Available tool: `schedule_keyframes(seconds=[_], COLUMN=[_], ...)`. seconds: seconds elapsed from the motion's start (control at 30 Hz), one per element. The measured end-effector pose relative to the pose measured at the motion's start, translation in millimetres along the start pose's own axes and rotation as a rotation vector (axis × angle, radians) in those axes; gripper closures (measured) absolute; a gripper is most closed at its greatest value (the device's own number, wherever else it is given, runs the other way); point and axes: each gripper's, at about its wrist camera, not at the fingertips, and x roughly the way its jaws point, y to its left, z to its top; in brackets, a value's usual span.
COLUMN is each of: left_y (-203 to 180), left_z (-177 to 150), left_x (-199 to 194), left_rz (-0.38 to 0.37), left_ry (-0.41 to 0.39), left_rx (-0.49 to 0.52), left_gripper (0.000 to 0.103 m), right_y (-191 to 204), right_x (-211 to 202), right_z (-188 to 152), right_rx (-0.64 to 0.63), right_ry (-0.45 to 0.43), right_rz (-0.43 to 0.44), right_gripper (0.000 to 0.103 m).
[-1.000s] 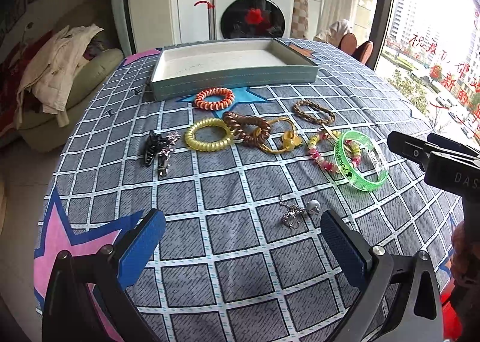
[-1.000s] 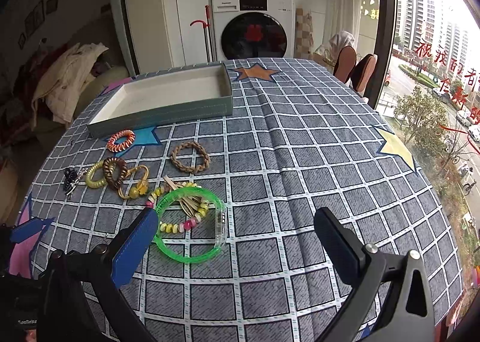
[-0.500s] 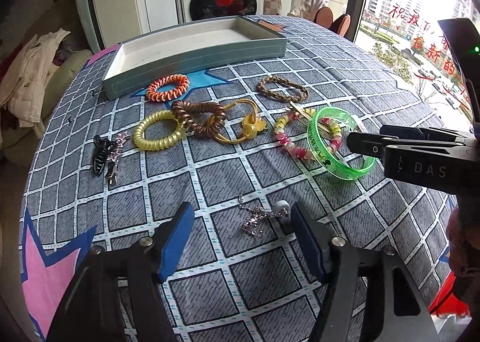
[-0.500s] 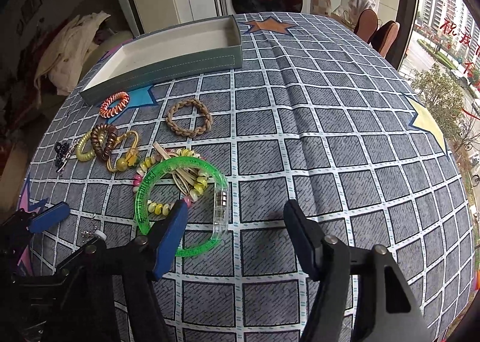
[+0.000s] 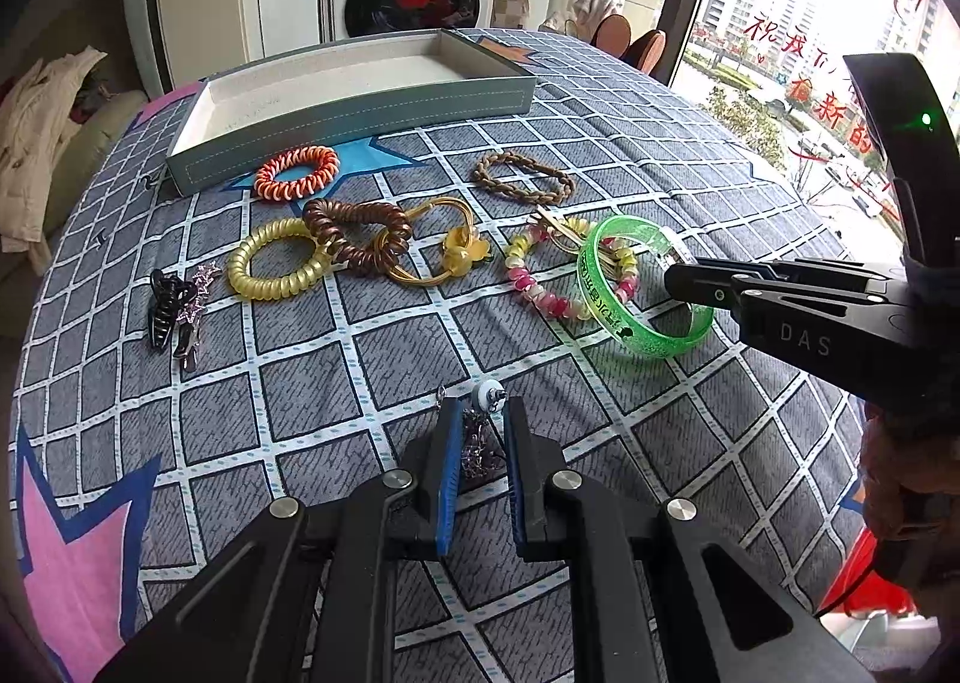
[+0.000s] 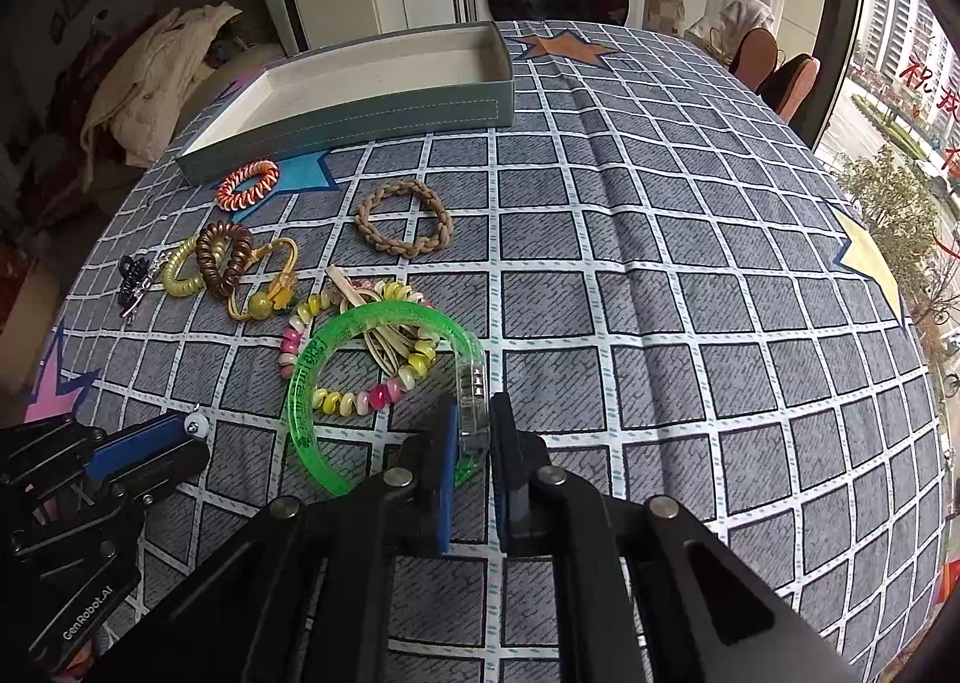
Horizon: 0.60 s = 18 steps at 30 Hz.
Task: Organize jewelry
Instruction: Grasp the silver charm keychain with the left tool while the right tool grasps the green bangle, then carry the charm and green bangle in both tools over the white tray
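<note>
Your left gripper (image 5: 480, 431) closing on silver charm (image 5: 477, 443); chain mostly hidden between pads, white bead (image 5: 487, 396) poking out at tips. Your right gripper (image 6: 474, 431) closing on green bangle (image 6: 336, 347) at clear clasp; rim behind pads hidden. A second ago both stood wide, nothing between. Bead bracelet (image 6: 360, 395) inside bangle. Tray (image 5: 336, 113) far ahead, well apart.
</note>
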Motion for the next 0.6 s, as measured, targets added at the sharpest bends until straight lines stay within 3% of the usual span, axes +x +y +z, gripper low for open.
schedule_keyframes(seconds=[0.3, 0.6], left_y=[22.4, 63.2], left_z=[26.5, 95.9], left_x=[-25.5, -34.5], left_rz=[-0.038, -0.029], left_ry=[-0.036, -0.075], left_rx=[-0.064, -0.135], left_gripper=[0.07, 0.07], right_y=[-15.7, -15.5], right_x=[-15.9, -21.2], right_z=[23.1, 87.4], right_rx=[0.056, 0.063], right_ry=[-0.038, -0.072], right_rz=[0.065, 0.141], right_gripper=[0.092, 0.092])
